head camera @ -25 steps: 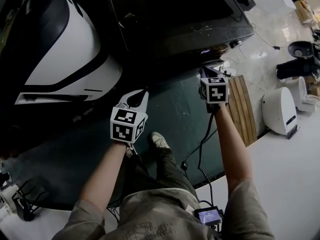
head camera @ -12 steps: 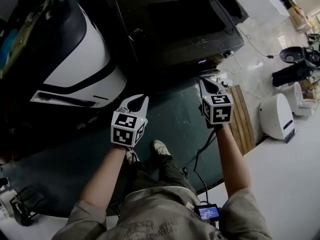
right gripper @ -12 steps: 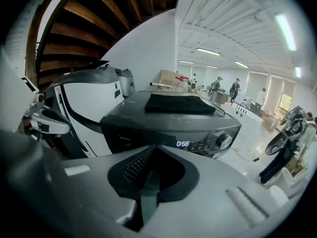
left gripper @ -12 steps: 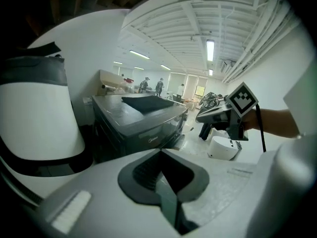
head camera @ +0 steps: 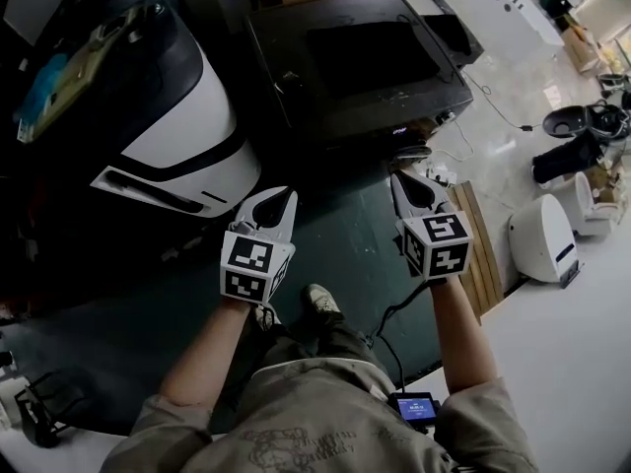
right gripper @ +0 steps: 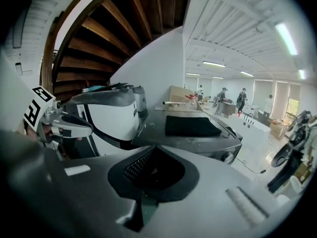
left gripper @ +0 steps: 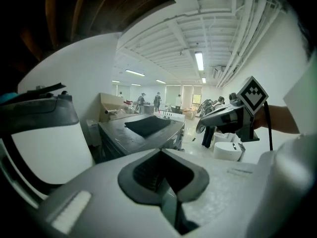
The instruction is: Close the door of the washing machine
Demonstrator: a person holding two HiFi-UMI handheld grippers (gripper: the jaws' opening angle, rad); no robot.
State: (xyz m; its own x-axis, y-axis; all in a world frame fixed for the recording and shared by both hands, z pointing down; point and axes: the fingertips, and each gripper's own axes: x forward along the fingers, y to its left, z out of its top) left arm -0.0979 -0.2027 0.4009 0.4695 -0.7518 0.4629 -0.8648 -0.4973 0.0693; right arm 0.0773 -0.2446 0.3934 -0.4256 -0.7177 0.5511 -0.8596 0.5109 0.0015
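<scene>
Both grippers hover over the dark green mat (head camera: 335, 235), short of the washing machine (head camera: 296, 106), the dark box at the top of the head view. Its door (head camera: 370, 52) lies flat on the top. The left gripper (head camera: 273, 195) has its jaws pressed together with nothing between them, and the right gripper (head camera: 400, 177) is just the same, closed and empty. From above you also get a shoe (head camera: 320, 301), wooden slats (head camera: 480, 230) and a small lit screen (head camera: 414, 405) at the waist. The right gripper view alone shows the machine's front knob (right gripper: 228, 157), a staircase underside (right gripper: 124, 33) and far-off people (right gripper: 242, 99). The left gripper view adds ceiling lights (left gripper: 199, 61).
</scene>
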